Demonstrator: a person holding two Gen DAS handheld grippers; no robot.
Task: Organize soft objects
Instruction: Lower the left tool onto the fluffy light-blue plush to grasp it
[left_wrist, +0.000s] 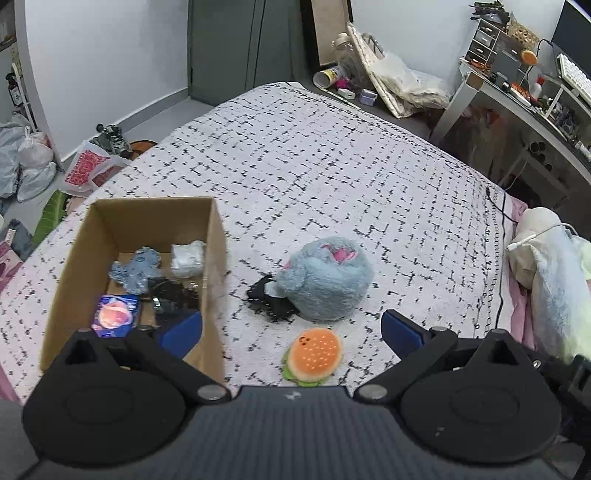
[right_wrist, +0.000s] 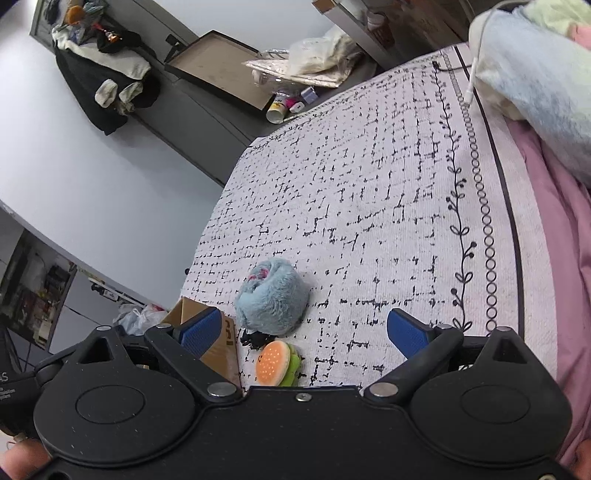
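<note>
Left wrist view shows the left gripper (left_wrist: 291, 332) spread wide and empty above the burger plush (left_wrist: 313, 357) on the bed (left_wrist: 332, 166), beside the fluffy blue plush (left_wrist: 327, 278) and cardboard box (left_wrist: 214, 258), while the right gripper (right_wrist: 301, 332) likewise hangs apart, holding nothing.

A bed covered with a white blanket (left_wrist: 332, 155) with black marks carries 4 things. A cardboard box (left_wrist: 214, 258) stands on its left part. Just beside it lies a fluffy blue plush (left_wrist: 328, 280), touching a small black item (left_wrist: 269, 299). A burger toy (left_wrist: 314, 356) lies near them.
</note>
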